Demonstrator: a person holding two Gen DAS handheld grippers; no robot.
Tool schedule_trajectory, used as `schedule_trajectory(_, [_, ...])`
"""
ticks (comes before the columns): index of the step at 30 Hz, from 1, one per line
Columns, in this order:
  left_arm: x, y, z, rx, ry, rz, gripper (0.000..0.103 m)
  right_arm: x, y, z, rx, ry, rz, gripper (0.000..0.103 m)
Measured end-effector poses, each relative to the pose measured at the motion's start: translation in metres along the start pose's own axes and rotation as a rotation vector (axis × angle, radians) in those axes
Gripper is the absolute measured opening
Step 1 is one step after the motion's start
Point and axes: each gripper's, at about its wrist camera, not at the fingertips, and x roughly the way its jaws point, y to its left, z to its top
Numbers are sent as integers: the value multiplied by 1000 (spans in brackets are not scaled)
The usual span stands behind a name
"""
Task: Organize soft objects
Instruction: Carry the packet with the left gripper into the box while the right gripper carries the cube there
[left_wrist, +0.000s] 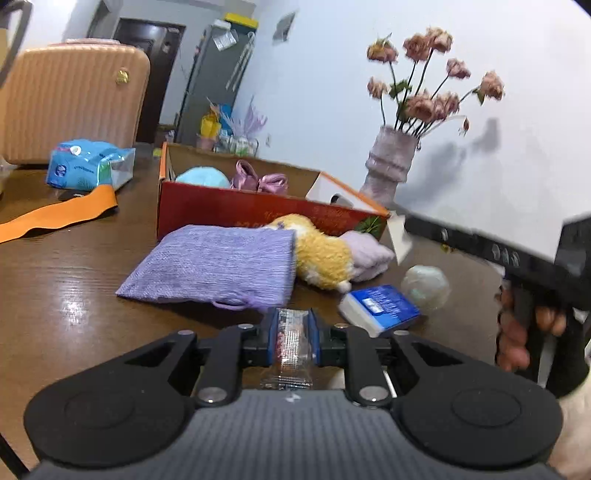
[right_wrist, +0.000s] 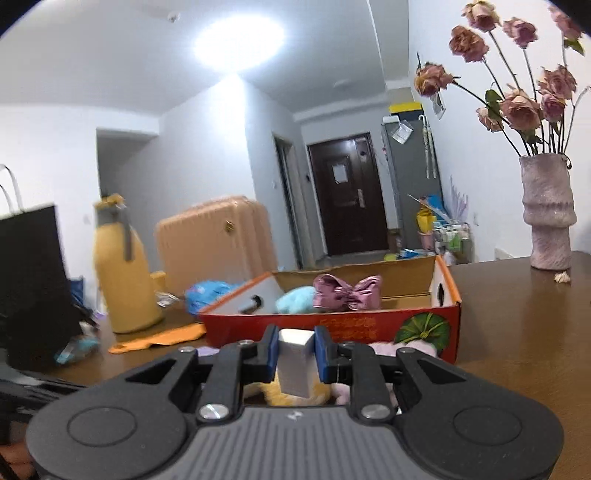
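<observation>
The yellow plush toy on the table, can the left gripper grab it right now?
Probably not yet. The left gripper is already shut on a clear wrapped packet, so it has no room for the yellow plush toy. The toy itself lies uncovered on the table, beside the purple pouch.

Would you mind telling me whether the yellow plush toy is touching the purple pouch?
Touching: the left wrist view shows the purple pouch overlapping the yellow plush toy, with no gap.
</observation>
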Motion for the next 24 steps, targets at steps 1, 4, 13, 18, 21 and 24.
schedule_trajectory(1, [-7, -3, -2, -11, -23, -13, 18, -7, 3, -5, -7, 2, 17, 20])
schedule_trajectory(4, [-22, -13, -4, -25, -53, -76, 18, -22, 16, -18, -59, 23, -1, 20])
schedule_trajectory(13, [-26, -31, 44, -38, -99, -30, 18, -61, 3, -5, 33, -31, 14, 20])
schedule_trajectory(18, [2, -30, 93, -30, -62, 3, 18, -62, -11, 22, 40, -74, 15, 20])
schedule_trajectory(21, [37, -32, 133, 0, -35, -1, 18, -35, -26, 56, 21, -47, 10, 20])
schedule_trajectory(24, [86, -28, 168, 62, 7, 87, 18, 14, -49, 89, 25, 6, -11, 20])
